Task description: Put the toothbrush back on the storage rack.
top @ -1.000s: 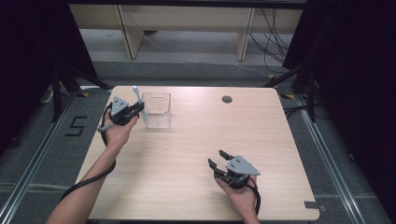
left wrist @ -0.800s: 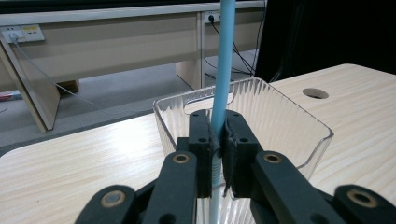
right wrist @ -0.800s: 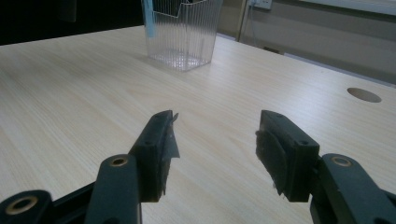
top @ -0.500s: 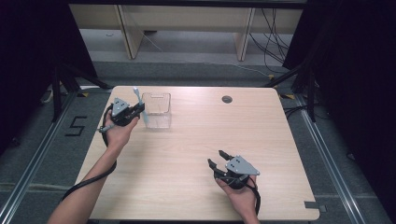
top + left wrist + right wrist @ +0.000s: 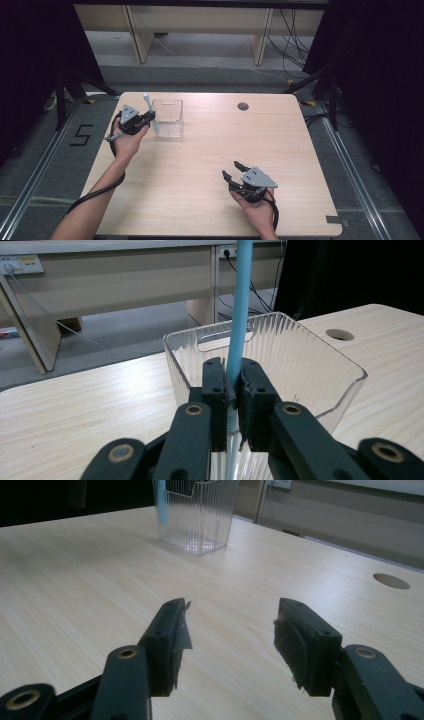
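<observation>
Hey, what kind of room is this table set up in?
Probably a lab or test room: a bare wooden table on a grey floor with a taped number 5, loose cables behind it, black curtains at the sides, and a wall socket.

Even, soft light falls from above on the pale surface (image 5: 200, 165), which reads bright against black curtains at both sides. Shadows under the hands are faint and short. The high view is slightly soft. In both gripper views the near black parts blur, while the clear ribbed box (image 5: 300, 360) catches pale glints.
</observation>
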{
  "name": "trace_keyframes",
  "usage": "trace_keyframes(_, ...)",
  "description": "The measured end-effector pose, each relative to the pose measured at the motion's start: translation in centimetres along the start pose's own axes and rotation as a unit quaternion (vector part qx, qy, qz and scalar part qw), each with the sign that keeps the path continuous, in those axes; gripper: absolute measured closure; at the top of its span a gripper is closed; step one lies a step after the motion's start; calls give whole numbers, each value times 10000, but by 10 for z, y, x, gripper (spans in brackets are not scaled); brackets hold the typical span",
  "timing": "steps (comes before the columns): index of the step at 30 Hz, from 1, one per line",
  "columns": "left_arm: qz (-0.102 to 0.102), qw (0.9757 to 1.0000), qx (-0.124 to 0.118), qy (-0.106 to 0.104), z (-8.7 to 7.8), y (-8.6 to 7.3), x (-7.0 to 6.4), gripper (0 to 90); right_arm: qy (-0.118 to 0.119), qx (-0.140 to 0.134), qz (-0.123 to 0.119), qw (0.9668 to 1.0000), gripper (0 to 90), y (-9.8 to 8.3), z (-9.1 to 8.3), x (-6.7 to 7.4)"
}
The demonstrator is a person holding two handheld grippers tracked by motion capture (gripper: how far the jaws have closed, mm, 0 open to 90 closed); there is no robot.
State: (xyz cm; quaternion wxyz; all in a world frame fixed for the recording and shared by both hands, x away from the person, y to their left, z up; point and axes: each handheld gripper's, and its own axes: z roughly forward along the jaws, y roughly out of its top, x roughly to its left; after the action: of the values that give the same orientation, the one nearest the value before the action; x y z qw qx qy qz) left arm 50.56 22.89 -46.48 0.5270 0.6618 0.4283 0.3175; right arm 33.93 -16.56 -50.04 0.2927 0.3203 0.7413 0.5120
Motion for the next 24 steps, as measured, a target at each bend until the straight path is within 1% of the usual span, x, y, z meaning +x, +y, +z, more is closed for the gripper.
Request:
trace_keyframes(5, -11, 10000, 33, -1, 1, -1, 1, 822, 19, 35, -11, 10000, 468, 0, 0, 0)
trace_keyframes(6, -12, 10000, 42, 3, 1, -1, 1, 821, 42, 66, 64, 9999, 467, 0, 0, 1)
trace_keyframes(7, -20, 10000, 45, 0, 2, -2, 1, 821, 49, 67, 70, 9999, 467, 0, 0, 1)
trace_keyframes(24, -57, 10000, 67, 1, 3, -1, 0, 816, 48, 71, 52, 10000, 467, -1, 0, 1)
